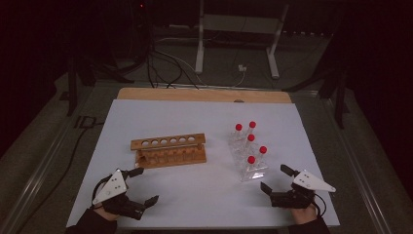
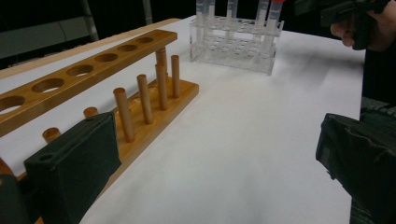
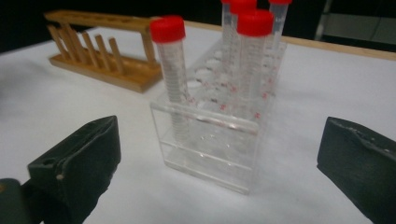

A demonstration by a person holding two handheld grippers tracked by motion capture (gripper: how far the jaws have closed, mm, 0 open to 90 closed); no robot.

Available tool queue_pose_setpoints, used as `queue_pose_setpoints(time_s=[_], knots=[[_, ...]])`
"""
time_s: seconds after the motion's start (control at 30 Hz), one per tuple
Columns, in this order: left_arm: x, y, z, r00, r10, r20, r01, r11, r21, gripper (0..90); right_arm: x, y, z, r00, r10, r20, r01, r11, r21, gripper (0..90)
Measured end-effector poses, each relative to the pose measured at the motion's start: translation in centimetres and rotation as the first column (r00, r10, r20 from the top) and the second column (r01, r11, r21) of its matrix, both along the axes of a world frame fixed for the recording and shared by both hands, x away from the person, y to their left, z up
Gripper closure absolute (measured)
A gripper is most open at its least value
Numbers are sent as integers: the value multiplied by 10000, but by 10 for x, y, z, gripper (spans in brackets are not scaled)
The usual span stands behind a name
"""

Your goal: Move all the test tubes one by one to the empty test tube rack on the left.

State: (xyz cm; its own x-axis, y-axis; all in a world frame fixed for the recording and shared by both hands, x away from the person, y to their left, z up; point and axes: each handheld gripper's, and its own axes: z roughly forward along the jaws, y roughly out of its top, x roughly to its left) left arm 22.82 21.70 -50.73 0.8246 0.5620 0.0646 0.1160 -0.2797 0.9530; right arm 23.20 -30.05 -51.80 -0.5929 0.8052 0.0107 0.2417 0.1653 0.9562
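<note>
A wooden test-tube rack (image 1: 168, 150) with a row of empty holes stands left of centre on the white table (image 1: 204, 117). To its right a clear plastic rack (image 1: 249, 163) holds several red-capped tubes (image 1: 251, 160). My left gripper (image 1: 144, 186) rests near the front left edge, open and empty, just in front of the wooden rack (image 2: 140, 93). My right gripper (image 1: 274, 178) sits at the front right, open and empty, facing the clear rack (image 3: 210, 135) and its red-capped tubes (image 3: 254, 56) from a short distance.
A bare wooden strip (image 1: 204, 94) runs along the table's far edge. Beyond it are metal stand legs (image 1: 199, 48) and cables on a dark floor. White surface lies between the two racks and in front of them.
</note>
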Motion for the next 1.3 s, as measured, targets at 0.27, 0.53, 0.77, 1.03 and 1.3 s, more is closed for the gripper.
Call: queue_pose_setpoints(time_s=[0.27, 0.53, 0.77, 1.03, 1.3], knots=[[1, 4, 1, 9999, 161, -13, -161, 9997, -170, 4, -1, 2, 1, 9998, -10, -220, 4, 9996, -275, 0], [1, 5, 2, 9995, 307, -52, -308, 9994, -159, 4, -3, 2, 6, 9976, 158, -676, -172, 9996, -212, 0], [1, 6, 2, 9994, 347, -41, -348, 9992, -212, 5, -1, 1, 7, 9943, -215, -1040, 184, 9994, -308, 0], [2, 6, 2, 9989, 429, -198, -432, 9989, -174, 4, -1, -1, 14, 9911, -713, -1123, 678, 9971, -348, 0], [2, 6, 3, 9983, 496, -307, -502, 9985, -200, 4, -5, -2, 37, 9929, -954, -715, 936, 9952, -274, 0]])
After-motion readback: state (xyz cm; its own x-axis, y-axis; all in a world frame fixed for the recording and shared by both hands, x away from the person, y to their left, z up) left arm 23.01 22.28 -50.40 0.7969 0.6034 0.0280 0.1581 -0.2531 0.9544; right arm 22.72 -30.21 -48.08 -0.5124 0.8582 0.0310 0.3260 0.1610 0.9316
